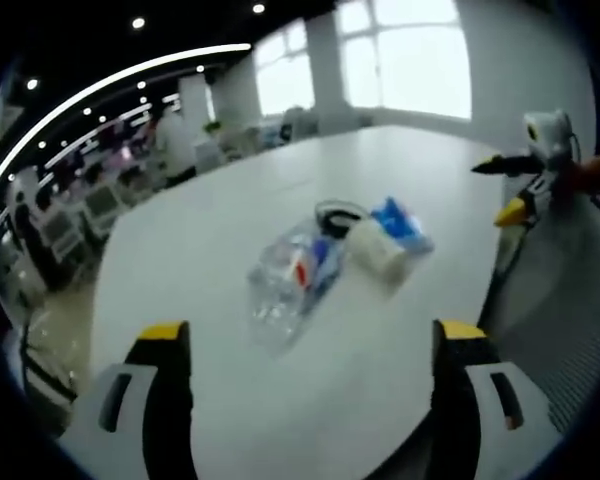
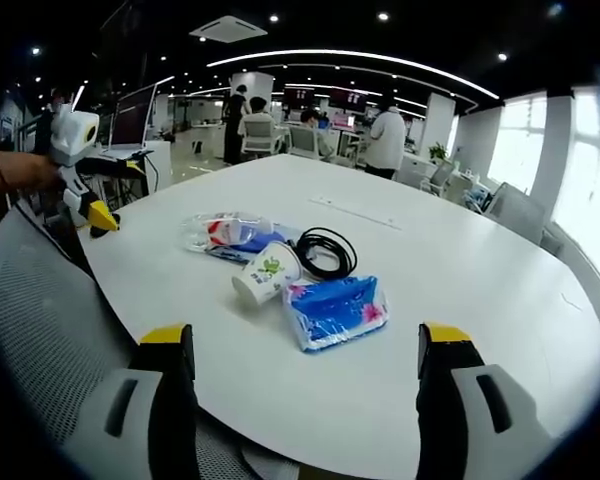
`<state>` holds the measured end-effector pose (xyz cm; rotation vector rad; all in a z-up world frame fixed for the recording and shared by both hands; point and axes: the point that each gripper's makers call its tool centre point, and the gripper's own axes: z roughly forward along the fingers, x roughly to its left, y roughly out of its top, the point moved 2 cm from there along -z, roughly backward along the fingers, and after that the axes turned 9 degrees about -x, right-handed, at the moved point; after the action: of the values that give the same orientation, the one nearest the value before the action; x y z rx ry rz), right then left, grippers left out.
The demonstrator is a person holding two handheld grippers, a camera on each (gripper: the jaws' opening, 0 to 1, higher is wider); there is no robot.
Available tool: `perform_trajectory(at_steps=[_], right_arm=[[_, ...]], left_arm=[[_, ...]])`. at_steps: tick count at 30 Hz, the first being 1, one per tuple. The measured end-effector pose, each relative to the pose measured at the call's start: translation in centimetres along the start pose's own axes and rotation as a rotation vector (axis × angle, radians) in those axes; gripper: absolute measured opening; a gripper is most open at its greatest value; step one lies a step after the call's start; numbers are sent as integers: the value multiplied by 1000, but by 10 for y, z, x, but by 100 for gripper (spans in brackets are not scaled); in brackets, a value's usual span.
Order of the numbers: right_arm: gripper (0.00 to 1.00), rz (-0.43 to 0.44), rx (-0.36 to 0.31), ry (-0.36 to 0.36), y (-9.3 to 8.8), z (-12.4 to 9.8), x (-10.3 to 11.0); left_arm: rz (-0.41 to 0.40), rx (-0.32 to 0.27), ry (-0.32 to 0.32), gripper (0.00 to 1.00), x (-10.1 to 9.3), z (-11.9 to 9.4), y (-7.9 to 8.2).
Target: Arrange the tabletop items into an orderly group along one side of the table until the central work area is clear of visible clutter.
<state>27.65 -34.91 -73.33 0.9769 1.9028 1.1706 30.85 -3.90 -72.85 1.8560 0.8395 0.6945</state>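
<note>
Here both tongs (image 1: 310,345) (image 2: 305,350) hover spread, apart from the cup (image 2: 267,274)

plastic bottle (image 2: 228,233) lying on its side, clear, crumpled | paper cup (image 2: 266,275) lying tipped beside it, white | black cable (image 2: 325,251) lying coiled, touching cup | blue tissue pack (image 2: 335,311) lying flat nearest

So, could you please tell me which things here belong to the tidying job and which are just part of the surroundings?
For the job:
- clear plastic bottle
- paper cup
- coiled black cable
- blue tissue pack
- white table

Just around:
- grey mesh chair
- people at far desks
- windows
</note>
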Motion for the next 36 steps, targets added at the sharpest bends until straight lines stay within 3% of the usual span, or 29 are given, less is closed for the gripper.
perform_trajectory(at_steps=[19, 36], right_arm=[[92, 3, 4, 3, 0, 0, -1], [91, -2, 25, 5, -4, 0, -1]], left_arm=[[35, 30, -80, 95, 5, 42, 11], [76, 82, -152, 90, 12, 80, 8]])
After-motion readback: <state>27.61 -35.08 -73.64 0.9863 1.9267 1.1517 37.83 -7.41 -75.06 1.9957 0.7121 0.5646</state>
